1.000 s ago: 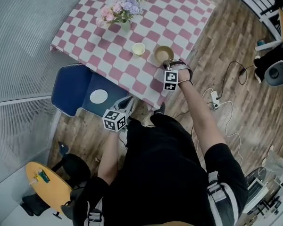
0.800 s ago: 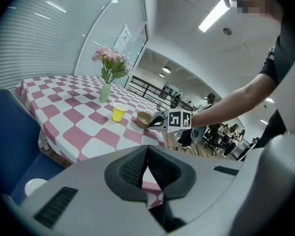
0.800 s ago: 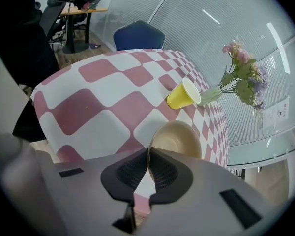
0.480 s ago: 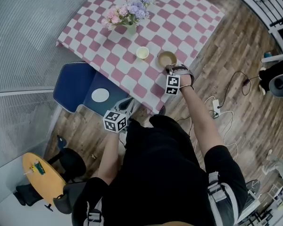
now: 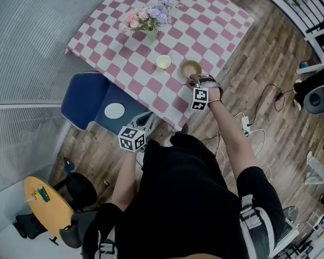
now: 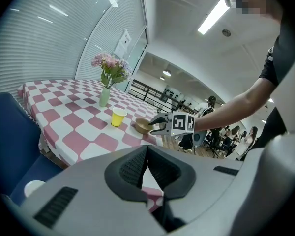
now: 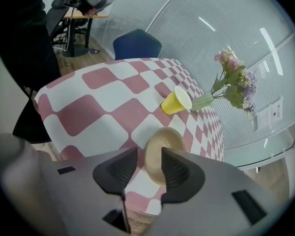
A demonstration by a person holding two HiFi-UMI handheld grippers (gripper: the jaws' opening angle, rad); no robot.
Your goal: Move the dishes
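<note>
The tablecloth is matt checked cloth, the floor grained wood planks, the bowl smooth, matt.

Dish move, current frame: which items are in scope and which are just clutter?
Job:
- tan bowl
- yellow cup
- white plate on the blue chair, probably
- right tool: jaws have just been opening, bowl rim between them, not gripped

Lying about:
- flower vase
- left tool, shut and empty
- power strip
- round yellow table
</note>
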